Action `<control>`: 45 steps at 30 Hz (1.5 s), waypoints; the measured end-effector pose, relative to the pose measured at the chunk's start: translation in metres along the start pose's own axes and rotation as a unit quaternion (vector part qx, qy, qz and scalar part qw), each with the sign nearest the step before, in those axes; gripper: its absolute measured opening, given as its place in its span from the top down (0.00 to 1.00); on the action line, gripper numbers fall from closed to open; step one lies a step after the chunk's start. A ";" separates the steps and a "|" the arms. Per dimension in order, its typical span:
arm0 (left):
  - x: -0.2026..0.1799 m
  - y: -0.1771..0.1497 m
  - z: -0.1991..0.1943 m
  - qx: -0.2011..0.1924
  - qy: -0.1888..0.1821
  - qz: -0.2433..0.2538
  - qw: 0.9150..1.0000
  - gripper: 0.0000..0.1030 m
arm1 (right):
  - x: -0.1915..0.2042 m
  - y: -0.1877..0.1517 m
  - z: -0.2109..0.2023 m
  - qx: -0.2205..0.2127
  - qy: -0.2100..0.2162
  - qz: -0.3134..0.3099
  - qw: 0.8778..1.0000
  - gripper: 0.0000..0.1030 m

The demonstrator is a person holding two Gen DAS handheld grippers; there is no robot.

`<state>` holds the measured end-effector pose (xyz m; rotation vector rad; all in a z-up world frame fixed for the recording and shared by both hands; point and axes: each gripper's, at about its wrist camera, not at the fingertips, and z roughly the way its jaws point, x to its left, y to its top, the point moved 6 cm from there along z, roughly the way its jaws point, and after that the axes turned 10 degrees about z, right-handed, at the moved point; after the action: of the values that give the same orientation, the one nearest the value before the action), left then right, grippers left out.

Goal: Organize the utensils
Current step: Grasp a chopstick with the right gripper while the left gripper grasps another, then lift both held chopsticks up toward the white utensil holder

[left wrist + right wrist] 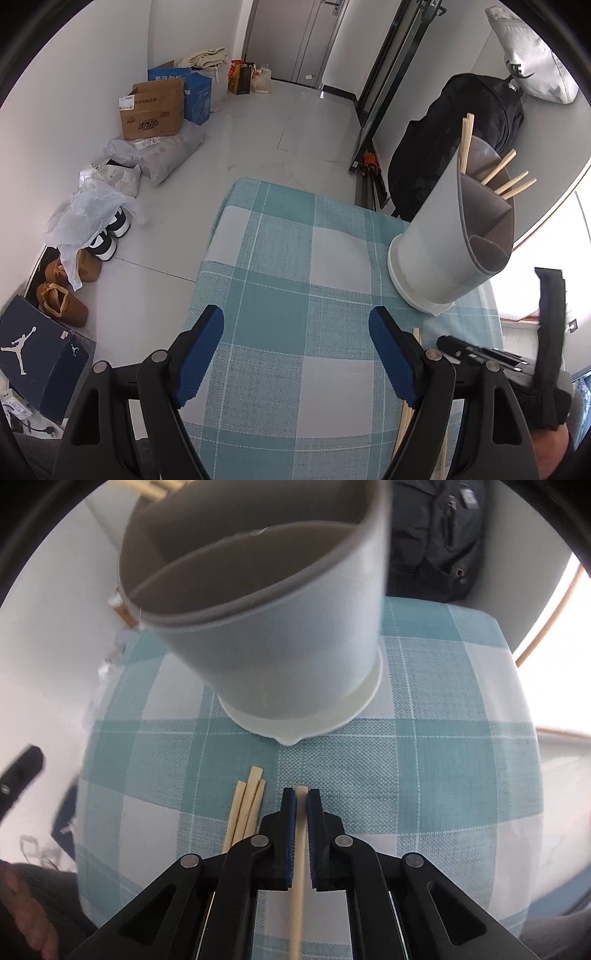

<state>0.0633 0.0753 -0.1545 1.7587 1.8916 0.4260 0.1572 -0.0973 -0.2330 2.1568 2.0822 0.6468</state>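
1. The right gripper (pixel 301 794) has its jaws pinched tight on a single wooden chopstick (pixel 298 867); the stick runs lengthwise between the blue pads, its tip showing just past them.
2. Three loose chopsticks (pixel 245 805) lie side by side on the checked tablecloth (pixel 424 775), just left of that gripper.
3. The left gripper (pixel 297 332) hangs over bare cloth with its jaws spread wide and nothing between them.
4. The grey utensil holder (pixel 280 627) stands on the cloth just beyond the right gripper.
5. The left wrist view alone shows the sticks already in the holder's far compartment, about five, leaning out of its top (pixel 500 177); it also shows the floor clutter, two cardboard boxes (pixel 153 110) and a black backpack (pixel 454 144).
6. The right wrist view alone shows the grip itself.
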 end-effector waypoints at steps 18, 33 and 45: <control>-0.076 -0.034 0.045 0.125 -0.047 0.096 0.986 0.25 | -0.073 0.030 -0.081 -0.082 0.223 0.162 0.958 0.95; -0.084 -0.046 0.047 0.137 0.003 0.130 0.982 0.25 | -0.095 0.027 -0.108 -0.116 0.259 0.140 0.949 0.95; -0.089 -0.042 0.053 0.146 0.016 0.130 0.980 0.25 | -0.100 0.026 -0.118 -0.125 0.264 0.134 0.947 0.95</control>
<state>0.0610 -0.0232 -0.2072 2.2190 1.8250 0.2803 0.1413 -0.2238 -0.1422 2.3119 1.7678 1.5774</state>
